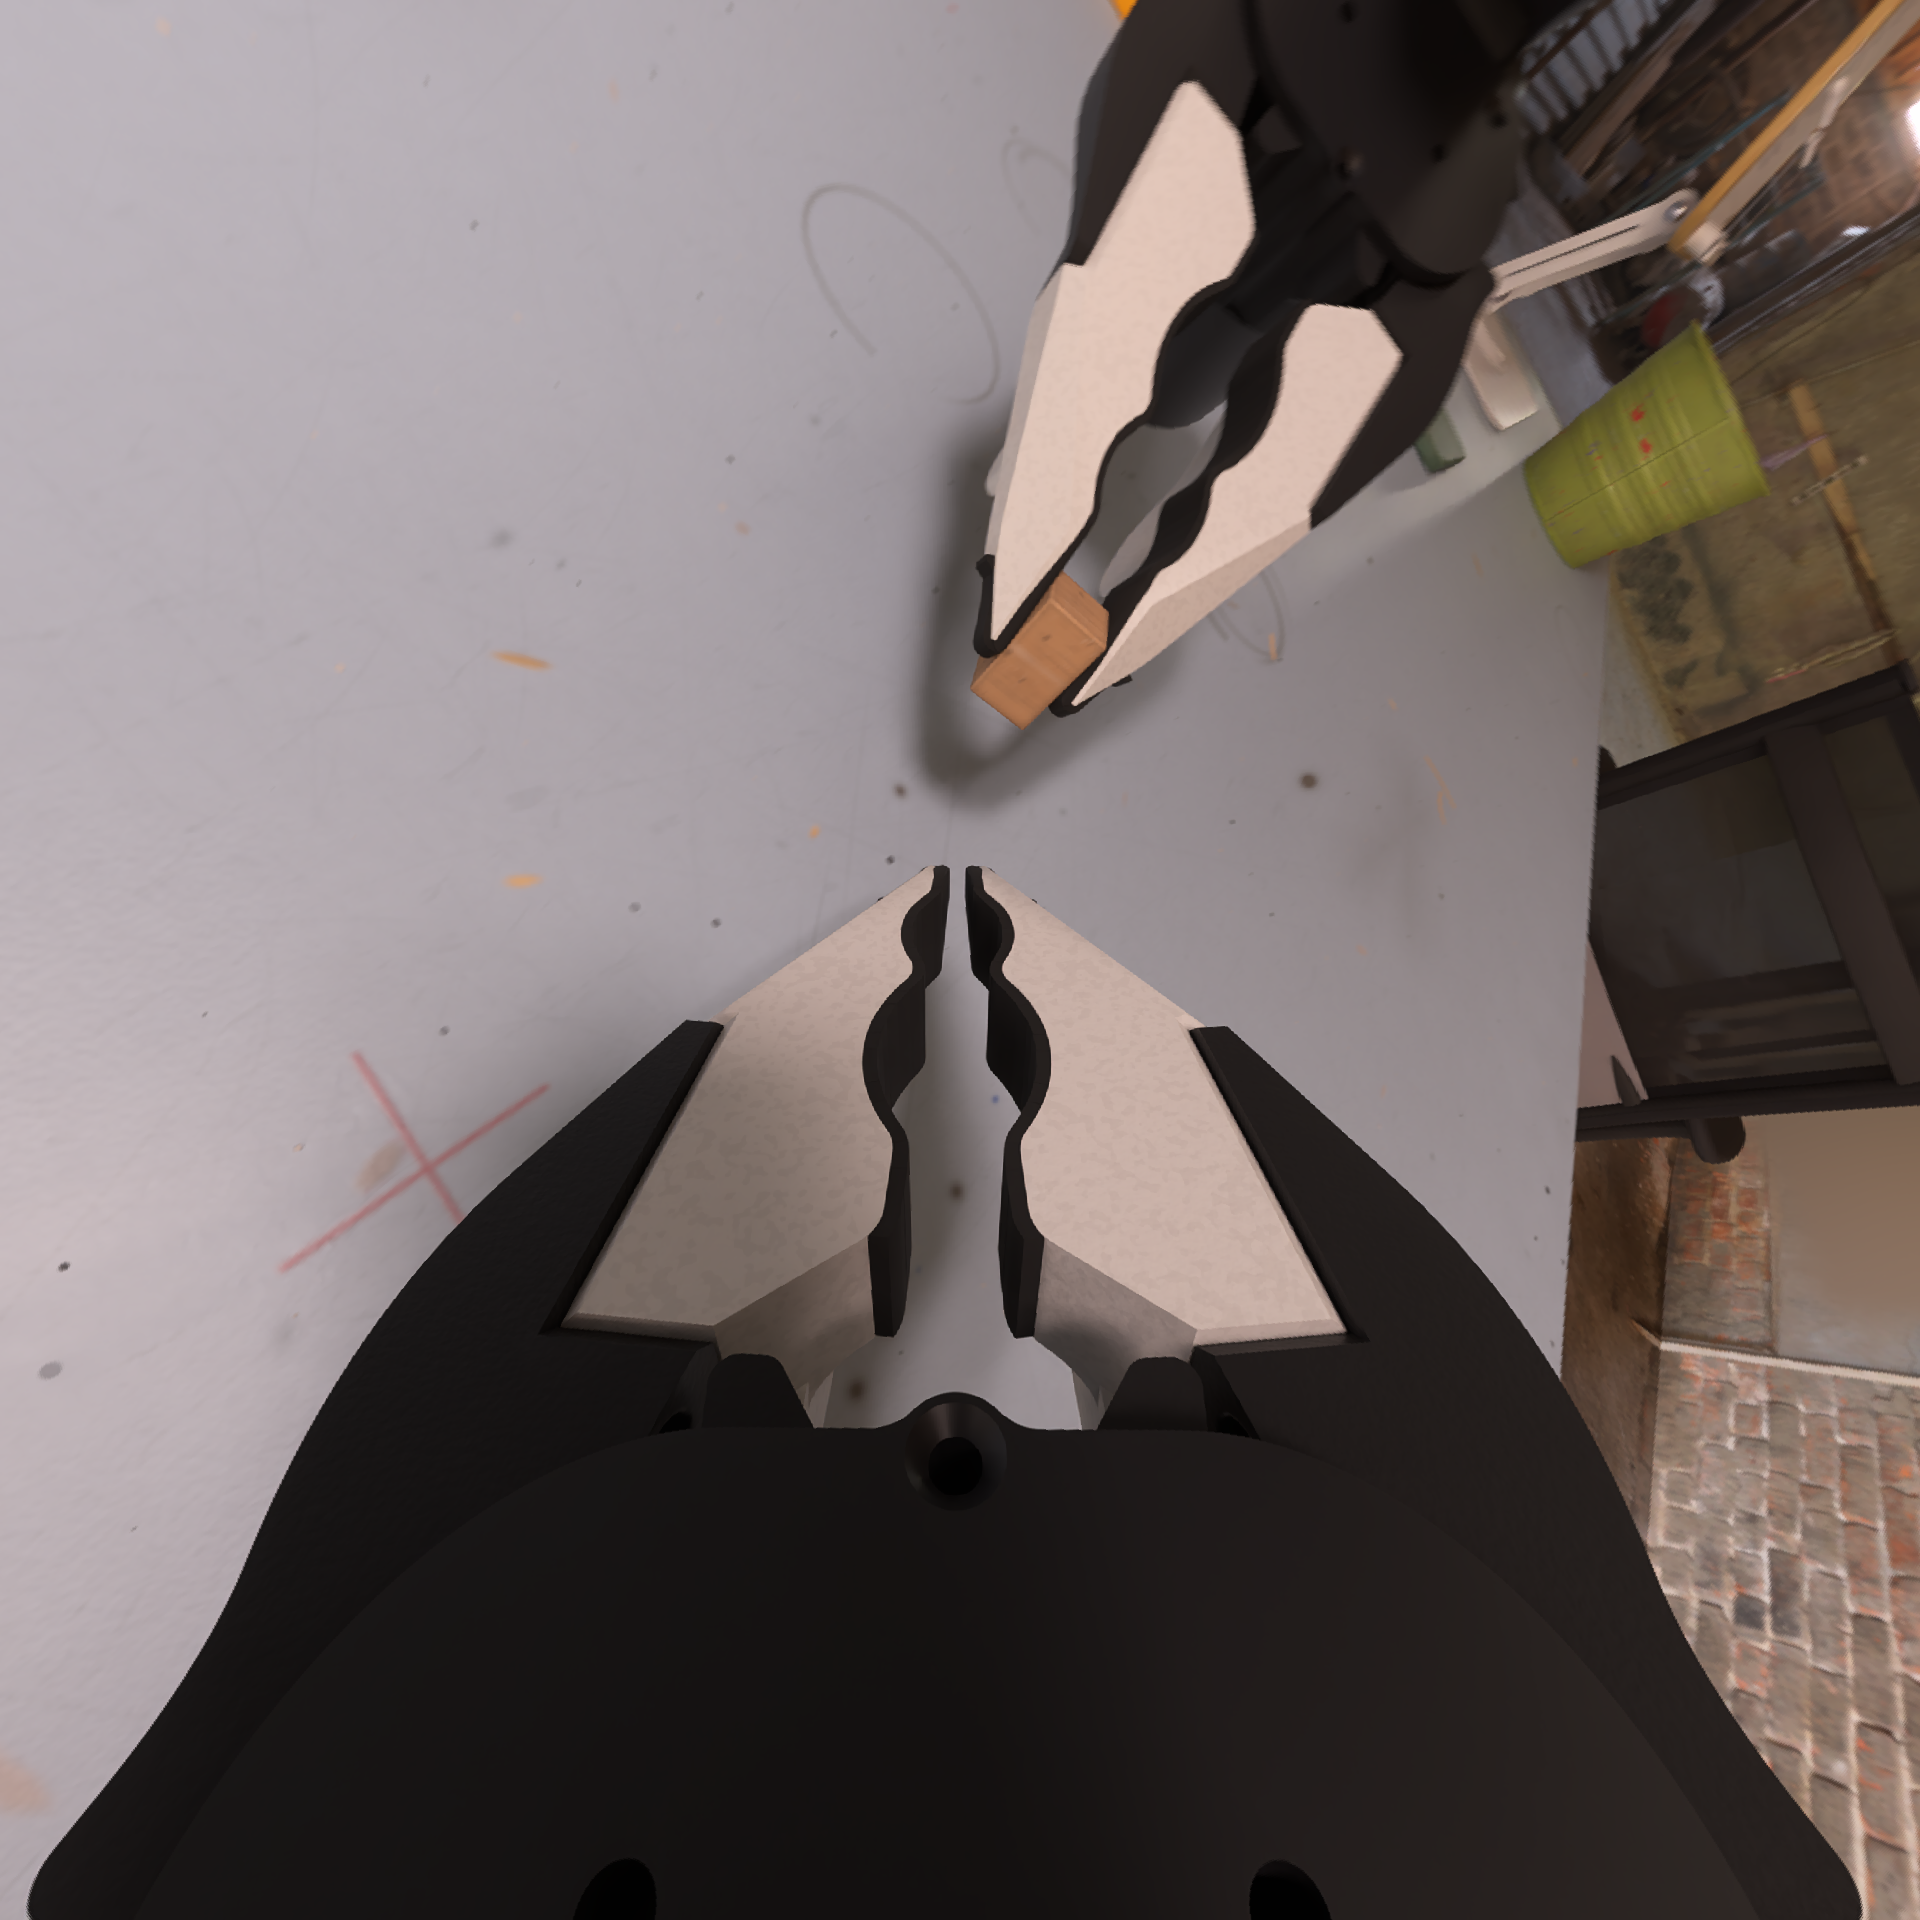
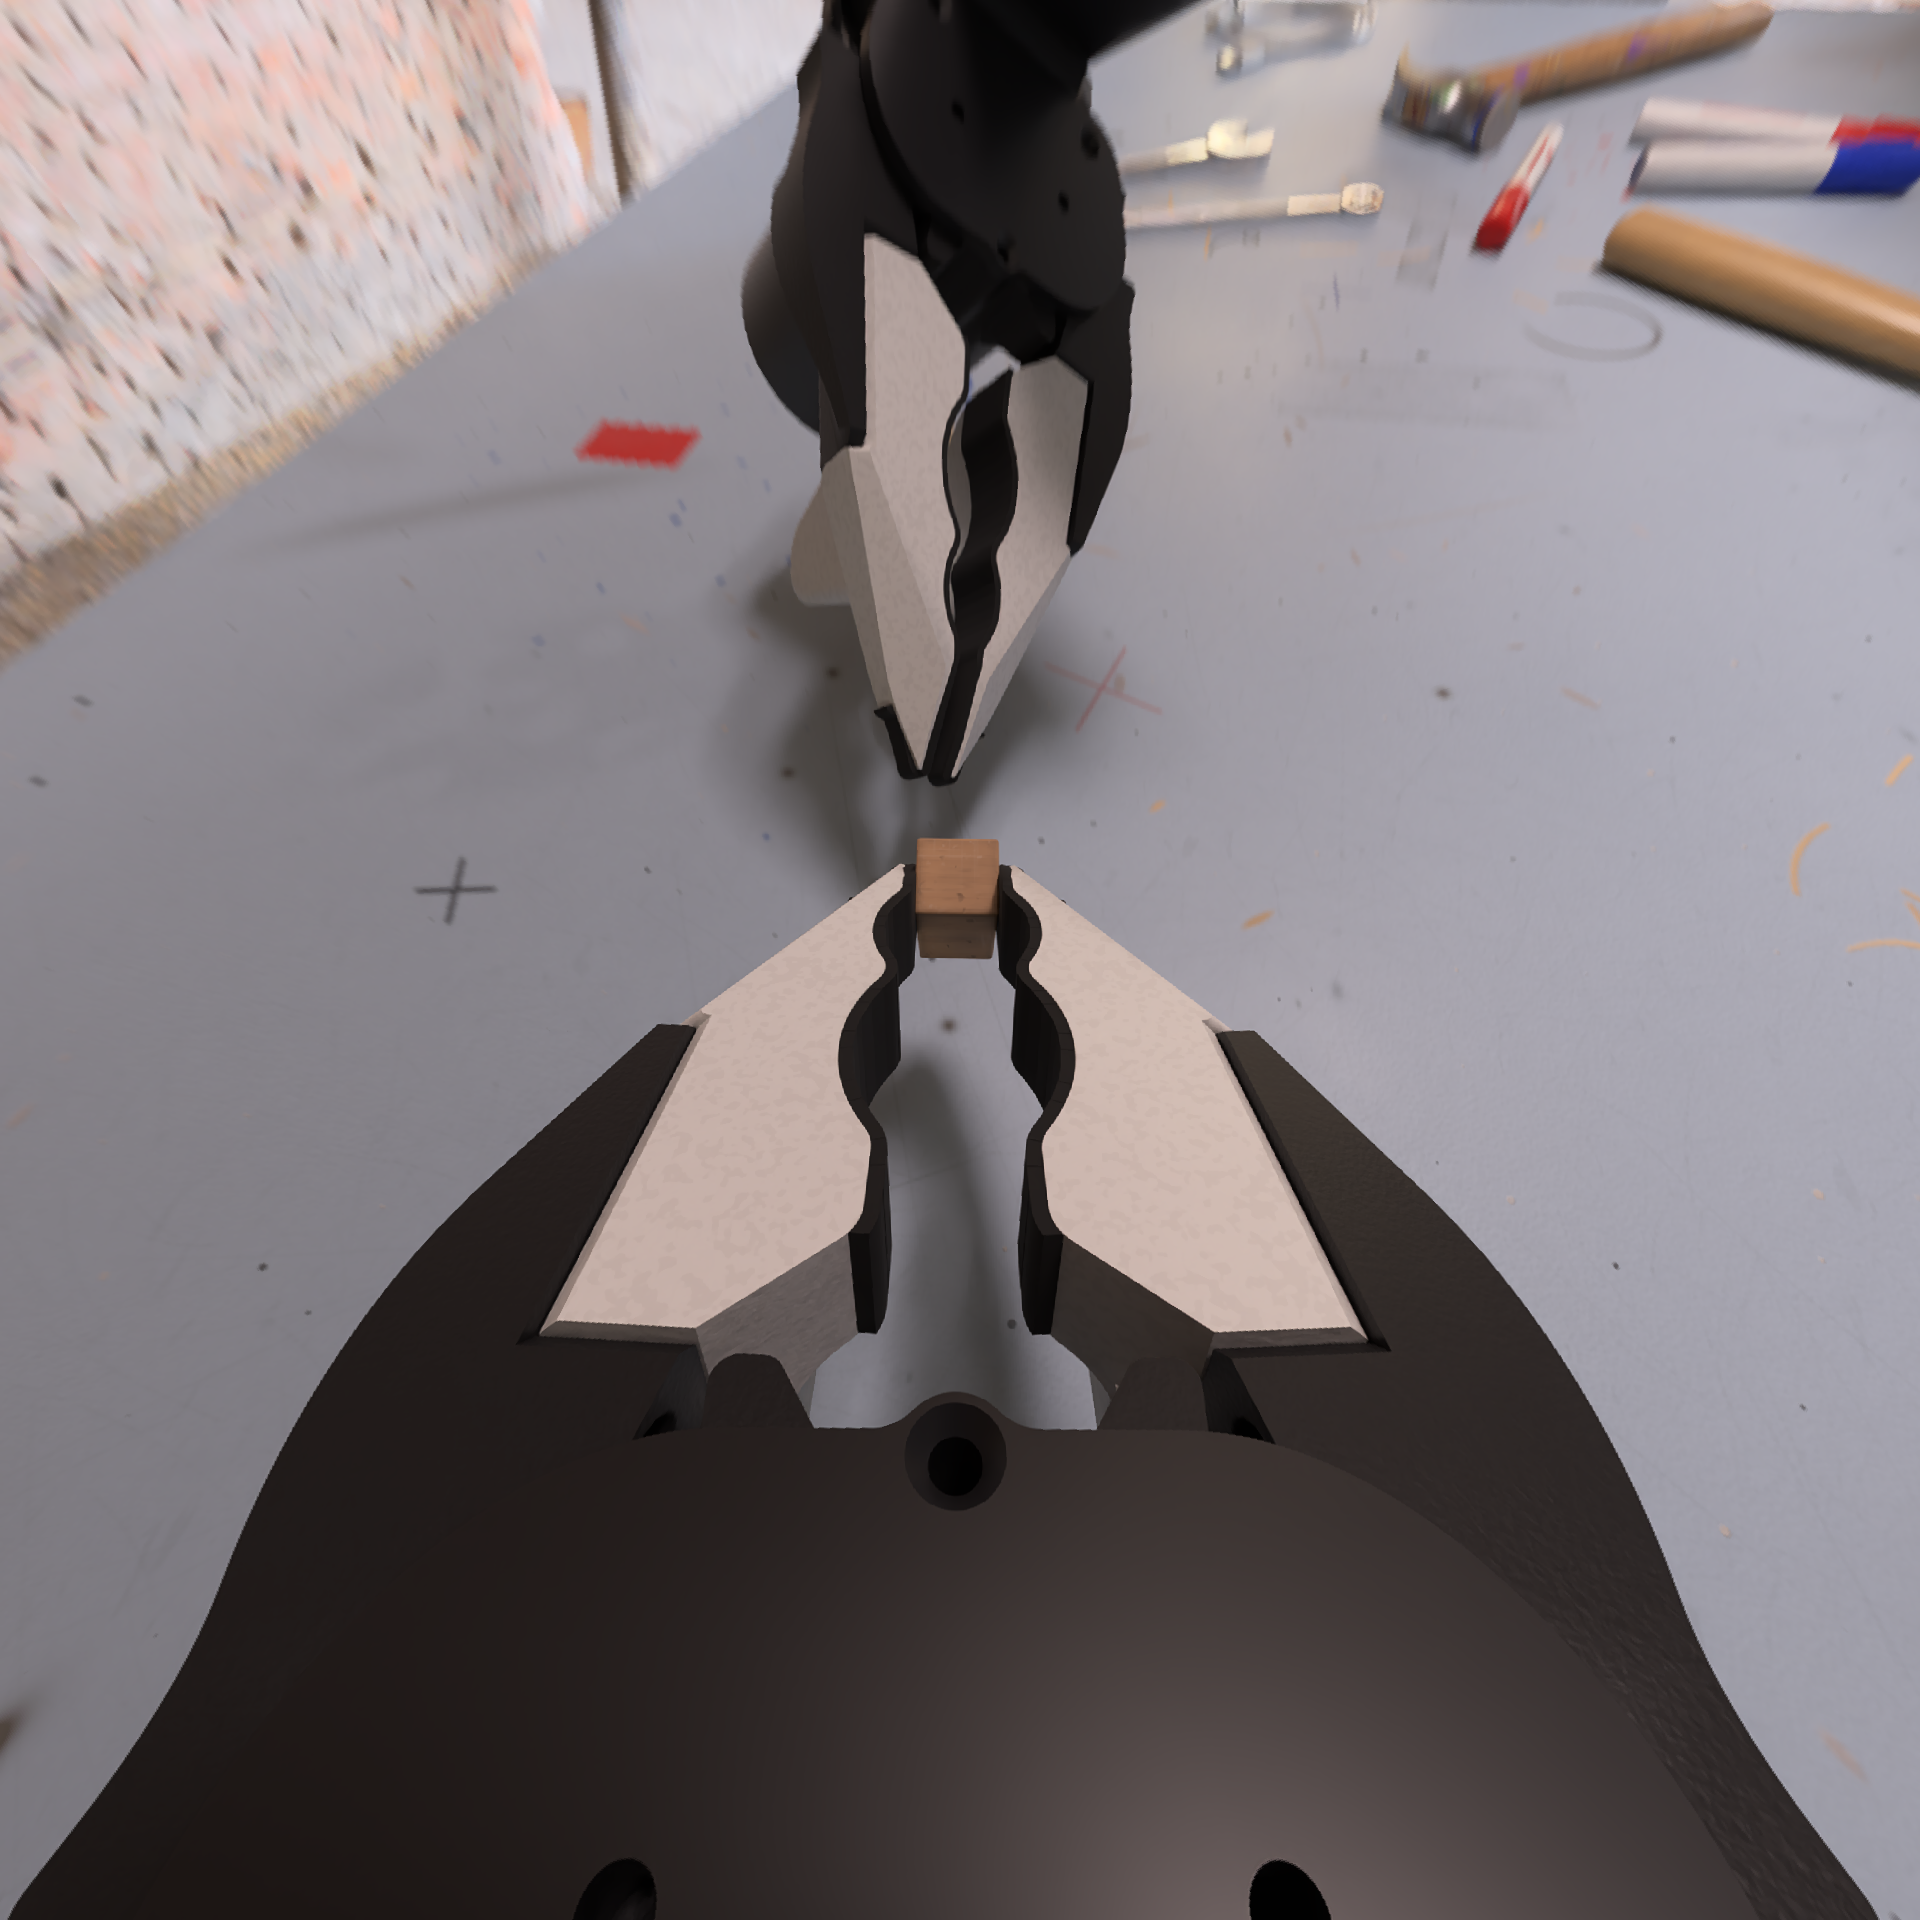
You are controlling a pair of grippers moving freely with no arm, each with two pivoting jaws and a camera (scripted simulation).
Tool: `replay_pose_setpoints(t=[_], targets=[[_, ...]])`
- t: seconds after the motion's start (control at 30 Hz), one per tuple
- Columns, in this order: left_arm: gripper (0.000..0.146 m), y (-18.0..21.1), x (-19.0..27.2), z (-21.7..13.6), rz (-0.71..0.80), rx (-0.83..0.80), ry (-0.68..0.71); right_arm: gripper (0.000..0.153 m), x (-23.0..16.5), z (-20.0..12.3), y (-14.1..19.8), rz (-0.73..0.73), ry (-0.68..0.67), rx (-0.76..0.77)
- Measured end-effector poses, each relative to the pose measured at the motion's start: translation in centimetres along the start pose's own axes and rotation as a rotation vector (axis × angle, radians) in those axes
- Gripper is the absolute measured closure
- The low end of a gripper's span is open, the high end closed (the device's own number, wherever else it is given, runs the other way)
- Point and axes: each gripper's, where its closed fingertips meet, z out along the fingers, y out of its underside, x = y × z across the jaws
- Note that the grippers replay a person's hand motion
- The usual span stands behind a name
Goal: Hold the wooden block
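Note:
The wooden block (image 2: 957,902) is a small light-brown cube clamped between the tips of my right gripper (image 2: 957,883), a little above the grey table (image 2: 1455,1039). In the left wrist view the block (image 1: 1039,657) shows in the right gripper (image 1: 1039,665) ahead and slightly right. My left gripper (image 1: 957,875) is shut and empty, its tips just short of the block and pointing toward it. In the right wrist view the left gripper (image 2: 928,767) hangs just beyond the block, tips down and closed.
At the far right of the table lie a hammer (image 2: 1558,73), wrenches (image 2: 1247,203), markers (image 2: 1756,151), a red pen (image 2: 1517,192) and a cardboard tube (image 2: 1766,286). A red patch (image 2: 636,445) marks the table's far left. A green barrel (image 1: 1647,457) and dark frame (image 1: 1766,904) stand beyond the table edge.

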Motion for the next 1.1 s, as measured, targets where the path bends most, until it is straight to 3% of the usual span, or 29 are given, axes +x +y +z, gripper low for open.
replay_pose_setpoints(t=[0.13, 0.47, 1.1], targets=[[0.143, -0.8, 1.3, -0.1, 0.018, 0.018, 0.017, 0.138, 0.0, -1.0, -1.0, 0.036, -0.037, 0.092], [0.143, -0.6, 1.2, 0.6, -0.075, -0.012, 0.054, 0.138, -0.6, 0.2, 0.2, -0.199, 0.087, -0.051], [0.143, -0.2, 1.0, 1.6, -0.117, -0.058, 0.074, 0.138, -0.6, 0.5, 1.6, -0.315, 0.13, -0.139]])
